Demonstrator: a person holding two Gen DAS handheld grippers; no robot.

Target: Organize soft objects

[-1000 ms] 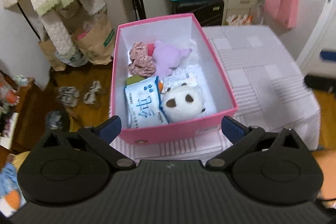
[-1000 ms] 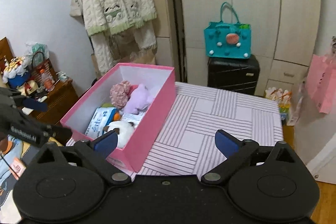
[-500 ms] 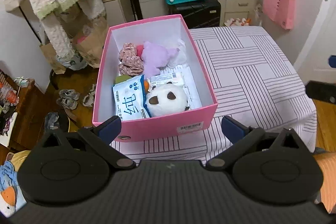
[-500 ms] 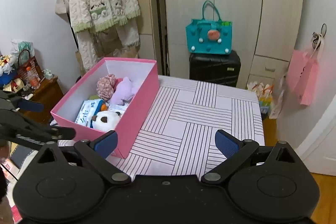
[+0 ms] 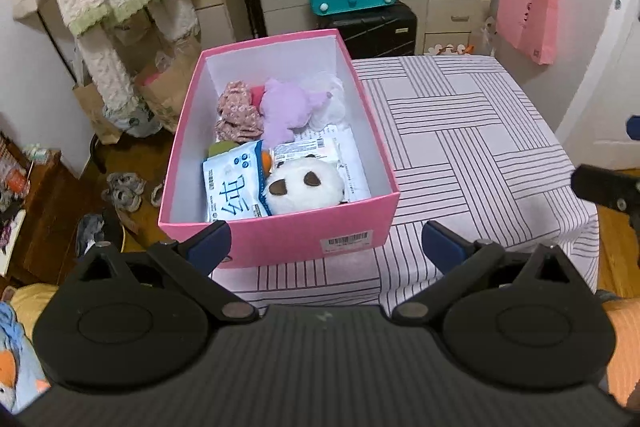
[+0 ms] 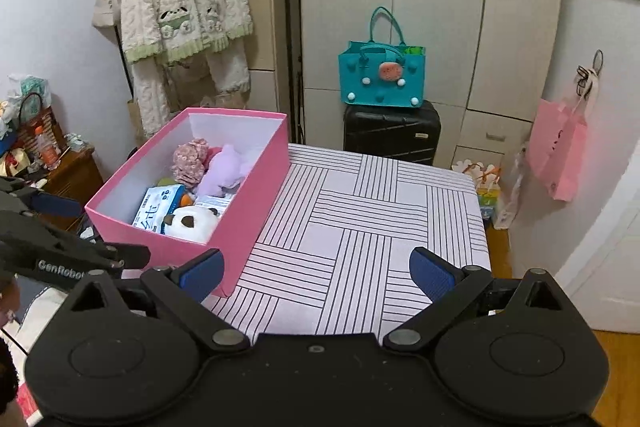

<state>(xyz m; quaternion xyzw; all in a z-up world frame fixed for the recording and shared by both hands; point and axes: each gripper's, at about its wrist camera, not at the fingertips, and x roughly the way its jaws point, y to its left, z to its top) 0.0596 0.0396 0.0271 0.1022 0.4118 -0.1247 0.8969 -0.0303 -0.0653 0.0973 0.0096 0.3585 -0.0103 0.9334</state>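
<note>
With both tools held back over the near table (image 6: 360, 227) edge, left gripper (image 5: 326, 247) & right gripper (image 6: 316, 271) have fingers spread wide, nothing btwn them. Pink box (image 5: 280, 239) sits just ahead of left gripper, fwd-left of right; panda plush (image 5: 304, 189), tissue pack (image 5: 232, 193), purple plush (image 5: 286, 111) inside.

The worktop (image 6: 360, 227) is covered by a pale cloth printed with blocks of dark stripes. A pink box (image 6: 256, 211) stands directly on its left side, reaching the left edge. No other object lies on the striped cloth.
</note>
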